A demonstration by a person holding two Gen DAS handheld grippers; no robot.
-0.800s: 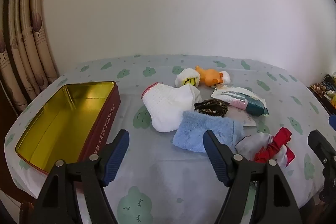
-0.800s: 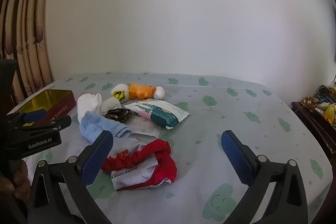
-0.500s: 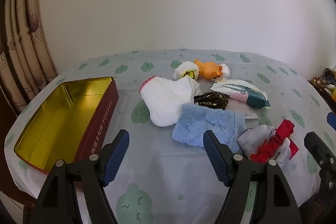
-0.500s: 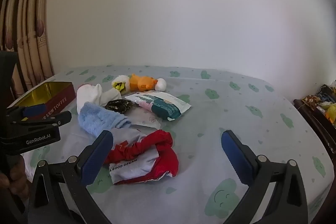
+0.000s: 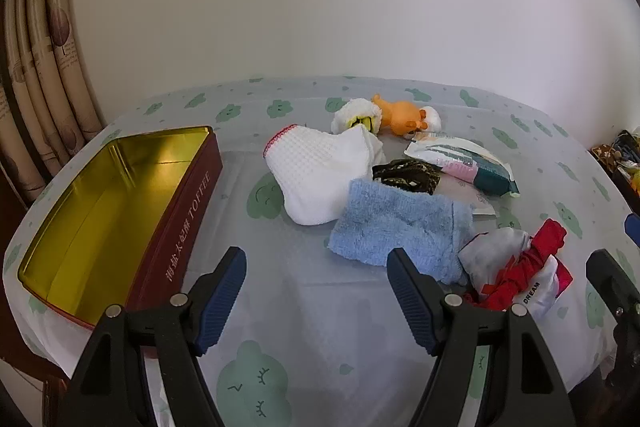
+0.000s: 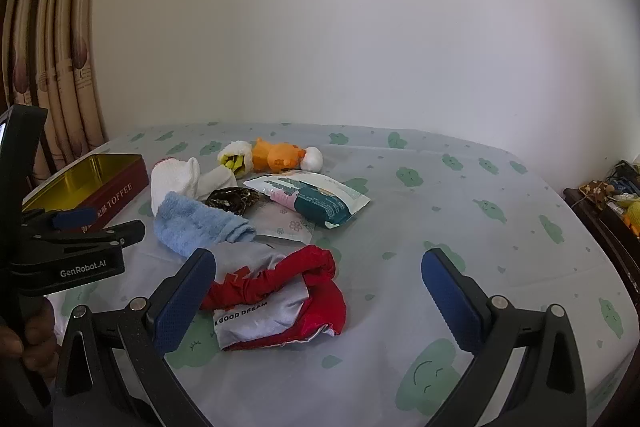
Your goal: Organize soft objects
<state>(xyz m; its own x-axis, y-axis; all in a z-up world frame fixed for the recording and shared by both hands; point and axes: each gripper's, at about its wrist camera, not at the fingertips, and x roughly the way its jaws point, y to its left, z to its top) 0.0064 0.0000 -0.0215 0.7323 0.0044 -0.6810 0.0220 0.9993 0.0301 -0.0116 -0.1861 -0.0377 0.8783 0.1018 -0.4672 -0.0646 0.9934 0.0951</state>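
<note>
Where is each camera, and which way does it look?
Left wrist: sits on the left hand-held gripper, looking down at the tin, blue towel and white sock; its own open fingers show.
Right wrist: sits on the right hand-held gripper, facing the red scrunchie; its fingers and the left hand show.
Both views share the towel, tin and orange toy.

blue towel folded flat | white sock touching it | red scrunchie on pouch

One tin, two towels, one toy, two packets
</note>
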